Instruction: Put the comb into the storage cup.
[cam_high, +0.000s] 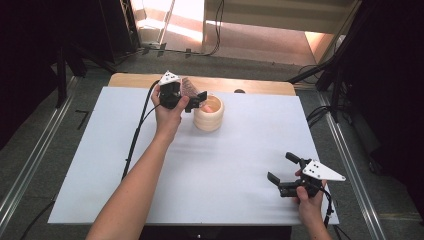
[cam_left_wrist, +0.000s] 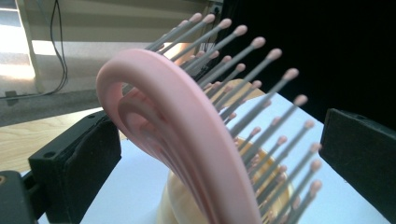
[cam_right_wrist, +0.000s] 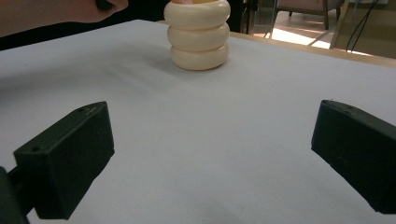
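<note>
The table sheet (cam_high: 210, 165) was evenly and brightly lit from above, while the room at three and nine o'clock in the high view fell almost black. Sunlight burned out the floor (cam_high: 185, 20) at twelve o'clock. Shadows under the cream holder (cam_high: 209, 115) were soft and faint. In the left gripper view the pink brush (cam_left_wrist: 187, 140) sat too close and blurred, with glare at ten o'clock. In the right gripper view both near black jaws were soft-edged.
</note>
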